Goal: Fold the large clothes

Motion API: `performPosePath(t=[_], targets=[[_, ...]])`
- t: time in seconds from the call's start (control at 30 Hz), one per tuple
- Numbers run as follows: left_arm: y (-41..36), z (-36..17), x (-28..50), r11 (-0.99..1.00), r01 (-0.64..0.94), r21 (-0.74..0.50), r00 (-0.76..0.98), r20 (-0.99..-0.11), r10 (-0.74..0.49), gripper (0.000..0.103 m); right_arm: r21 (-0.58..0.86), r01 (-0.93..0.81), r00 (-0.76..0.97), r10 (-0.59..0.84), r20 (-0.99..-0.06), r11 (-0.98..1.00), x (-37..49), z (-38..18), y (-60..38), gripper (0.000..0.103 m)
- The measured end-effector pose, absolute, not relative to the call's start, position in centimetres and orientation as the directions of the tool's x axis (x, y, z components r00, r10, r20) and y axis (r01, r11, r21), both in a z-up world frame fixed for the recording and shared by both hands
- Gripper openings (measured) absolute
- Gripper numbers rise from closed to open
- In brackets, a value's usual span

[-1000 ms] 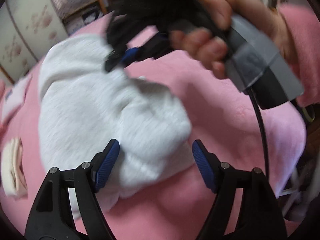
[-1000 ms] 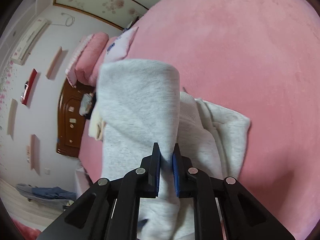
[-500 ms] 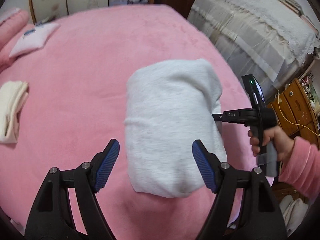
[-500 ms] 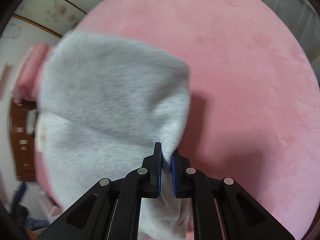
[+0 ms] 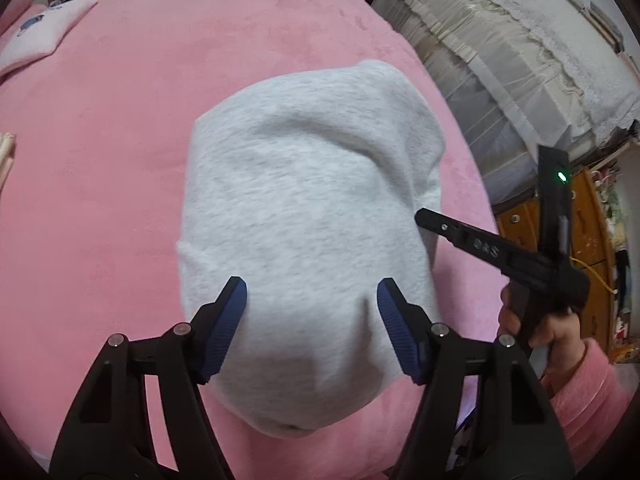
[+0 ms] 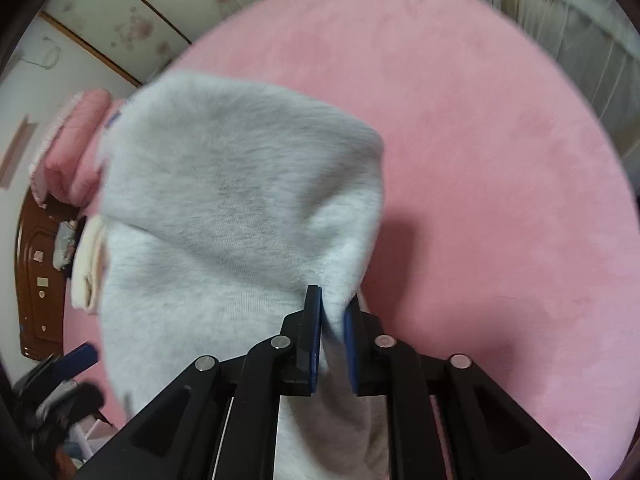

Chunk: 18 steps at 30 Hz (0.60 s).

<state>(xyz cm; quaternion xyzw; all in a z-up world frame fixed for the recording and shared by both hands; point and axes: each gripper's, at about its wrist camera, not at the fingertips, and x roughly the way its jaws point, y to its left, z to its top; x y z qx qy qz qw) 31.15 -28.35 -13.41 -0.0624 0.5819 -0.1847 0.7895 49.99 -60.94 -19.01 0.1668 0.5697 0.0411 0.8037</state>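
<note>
A light grey sweatshirt [image 5: 304, 216] lies folded into a compact bundle on the pink bed [image 5: 120, 120]. My left gripper [image 5: 312, 324] is open and empty, its blue pads above the bundle's near end. My right gripper [image 6: 332, 332] is shut on a pinch of the grey sweatshirt [image 6: 224, 216] at its edge. In the left wrist view the right gripper [image 5: 424, 216] reaches the bundle's right side, held by a hand in a pink sleeve.
A small pale pillow [image 5: 44, 32] lies at the bed's far left. A folded cream garment [image 6: 90, 264] lies beside the sweatshirt. A grey-covered bed [image 5: 520, 64] and wooden drawers [image 5: 588, 232] stand to the right. A pink rolled blanket [image 6: 76, 152] is near the headboard.
The sweatshirt was folded over and now lies as a compact bundle. My left gripper moved closer over it. My right gripper stays pinched on its edge.
</note>
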Motion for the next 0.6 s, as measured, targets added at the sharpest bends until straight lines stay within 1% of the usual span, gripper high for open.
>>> performPosePath(t=[0.03, 0.07, 0.1, 0.13, 0.17, 0.2, 0.3, 0.37, 0.4, 0.47, 0.5, 0.6], targets=[[-28.6, -13.3, 31.2, 0.921, 0.225, -0.32, 0.25, -0.894, -0.371, 0.065, 0.31, 0.111, 0.376, 0.249, -0.892, 0.944, 49.1, -17.9, -61.2, 0.022], [-28.9, -13.5, 31.5, 0.918, 0.234, -0.321, 0.237, -0.897, -0.374, 0.061, 0.306, 0.097, 0.408, 0.242, -0.88, 0.947, 47.9, -16.7, -61.4, 0.026], [-29.2, -13.8, 31.7, 0.921, 0.241, -0.307, 0.226, -0.905, -0.361, 0.058, 0.308, 0.086, 0.428, 0.244, -0.87, 0.948, 46.8, -15.8, -61.6, 0.033], [-29.4, -13.8, 32.0, 0.928, 0.247, -0.279, 0.221, -0.916, -0.335, 0.053, 0.317, 0.077, 0.44, 0.253, -0.862, 0.945, 46.0, -15.2, -61.5, 0.037], [-29.7, -14.1, 32.2, 0.935, 0.257, -0.244, 0.222, -0.927, -0.303, 0.05, 0.325, 0.066, 0.444, 0.264, -0.856, 0.943, 45.4, -14.8, -61.4, 0.037], [-29.9, -14.4, 32.3, 0.937, 0.274, -0.217, 0.226, -0.932, -0.283, 0.05, 0.325, 0.041, 0.448, 0.273, -0.851, 0.945, 45.4, -14.8, -59.4, 0.037], [-30.2, -14.5, 32.5, 0.939, 0.303, -0.165, 0.235, -0.942, -0.241, 0.05, 0.35, -0.041, 0.449, 0.33, -0.83, 0.936, 43.5, -13.8, -59.6, 0.038], [-30.0, -14.8, 32.5, 0.943, 0.307, -0.13, 0.231, -0.951, -0.206, 0.051, 0.398, -0.082, 0.391, 0.397, -0.83, 0.914, 43.6, -15.2, -57.4, 0.038], [-29.8, -15.1, 32.6, 0.948, 0.297, -0.117, 0.224, -0.956, -0.188, 0.051, 0.406, -0.088, 0.368, 0.408, -0.835, 0.91, 44.0, -16.1, -56.1, 0.038], [-29.3, -16.5, 33.5, 0.961, 0.253, -0.112, 0.203, -0.965, -0.166, 0.051, 0.407, -0.083, 0.317, 0.411, -0.855, 0.91, 43.2, -17.2, -53.6, 0.038], [-28.9, -17.4, 34.1, 0.967, 0.229, -0.109, 0.196, -0.968, -0.155, 0.051, 0.408, -0.074, 0.298, 0.411, -0.862, 0.91, 44.8, -16.8, -52.5, 0.038], [-27.7, -19.9, 35.3, 0.977, 0.194, -0.092, 0.209, -0.969, -0.133, 0.053, 0.348, -0.094, 0.273, 0.361, -0.892, 0.933, 45.7, -19.6, -50.0, 0.038]])
